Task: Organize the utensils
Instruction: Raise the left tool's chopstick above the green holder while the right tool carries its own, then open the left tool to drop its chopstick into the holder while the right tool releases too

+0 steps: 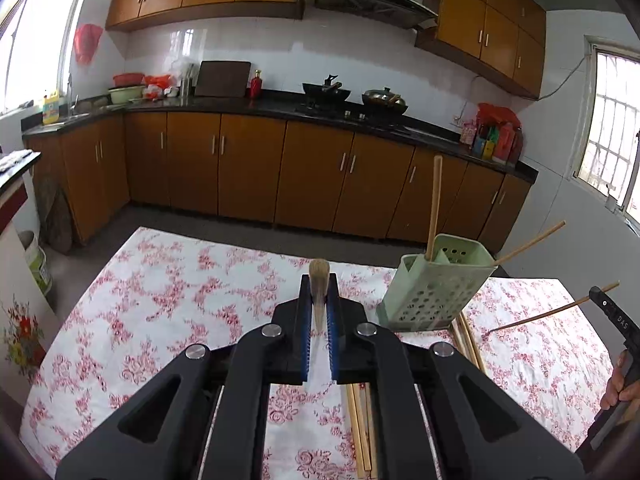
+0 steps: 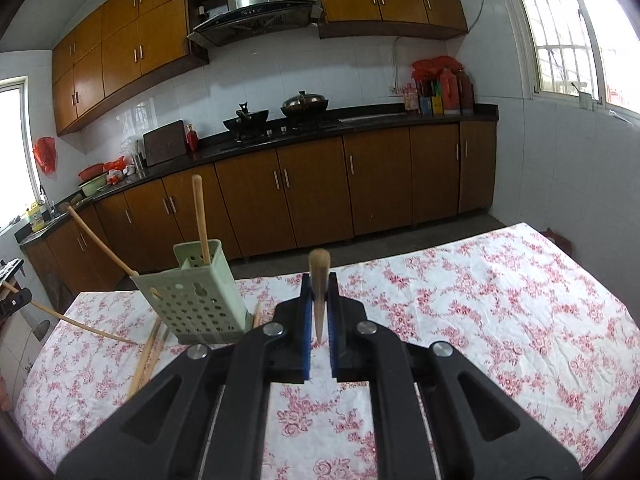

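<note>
Floral tablecloth (image 2: 500, 320) up front, brown kitchen cabinets (image 1: 248, 172) way behind.
Both grippers are clamped on a chopstick each: left gripper (image 1: 319, 304) pinches one (image 1: 319, 280) end-on, right gripper (image 2: 319, 304) likewise (image 2: 319, 276). Loose chopsticks (image 1: 362, 432) lie on the cloth just beside the tilted green utensil holder (image 1: 436, 292), which has two sticks poking out.

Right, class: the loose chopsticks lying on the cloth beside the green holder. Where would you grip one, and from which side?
Probably mid-shaft or the half away from the holder, coming from above with the jaws across the thin width. The loose chopsticks lie flat on the cloth, and their far ends sit close by the base of the green holder.
</note>
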The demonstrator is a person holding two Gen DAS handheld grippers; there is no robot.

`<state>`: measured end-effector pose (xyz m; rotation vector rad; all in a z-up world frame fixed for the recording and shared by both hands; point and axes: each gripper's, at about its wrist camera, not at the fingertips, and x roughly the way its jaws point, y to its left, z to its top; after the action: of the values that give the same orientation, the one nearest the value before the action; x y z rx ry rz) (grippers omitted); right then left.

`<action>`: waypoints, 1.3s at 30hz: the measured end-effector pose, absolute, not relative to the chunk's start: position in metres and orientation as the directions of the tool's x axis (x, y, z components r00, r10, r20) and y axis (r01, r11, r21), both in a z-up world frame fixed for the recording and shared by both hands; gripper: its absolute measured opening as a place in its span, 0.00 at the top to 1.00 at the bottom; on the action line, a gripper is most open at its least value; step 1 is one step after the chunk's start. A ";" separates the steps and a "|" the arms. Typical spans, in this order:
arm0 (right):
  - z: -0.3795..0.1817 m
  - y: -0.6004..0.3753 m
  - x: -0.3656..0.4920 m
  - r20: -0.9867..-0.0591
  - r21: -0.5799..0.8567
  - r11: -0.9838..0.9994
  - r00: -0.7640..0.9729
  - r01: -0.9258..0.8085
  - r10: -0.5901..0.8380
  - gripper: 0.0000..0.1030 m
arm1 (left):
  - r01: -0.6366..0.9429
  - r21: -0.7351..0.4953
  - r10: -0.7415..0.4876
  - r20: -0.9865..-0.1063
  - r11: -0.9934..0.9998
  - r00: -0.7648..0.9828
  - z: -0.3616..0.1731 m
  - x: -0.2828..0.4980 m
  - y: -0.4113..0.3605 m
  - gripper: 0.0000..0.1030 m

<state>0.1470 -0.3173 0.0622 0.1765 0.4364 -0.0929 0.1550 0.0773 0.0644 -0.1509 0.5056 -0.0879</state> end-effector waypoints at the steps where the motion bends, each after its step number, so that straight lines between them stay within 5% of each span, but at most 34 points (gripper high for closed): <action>1: 0.065 -0.316 0.147 -0.427 0.147 0.981 0.903 0.124 -0.050 0.92 | 0.048 -0.163 -0.121 -0.473 0.985 0.873 0.065 0.155 0.077 0.93; 16: 0.171 -0.290 0.133 -0.339 0.281 0.944 0.903 -0.171 0.264 0.92 | 0.230 -0.167 -0.276 -0.349 0.959 0.895 0.149 0.139 0.042 0.93; 29: 0.206 -0.268 0.179 -0.246 0.253 0.955 0.944 -0.154 0.218 0.93 | 0.249 -0.238 -0.307 -0.255 0.939 0.917 0.196 0.168 0.007 0.93; 39: 0.174 -0.256 0.228 -0.328 0.214 0.968 0.924 -0.131 0.198 0.93 | 0.190 -0.180 -0.226 -0.205 0.965 0.952 0.173 0.203 -0.015 0.93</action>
<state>0.2279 -0.2564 0.1738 0.1904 0.3550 0.1699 0.2027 -0.0146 0.1732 -0.1594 0.2263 -0.2120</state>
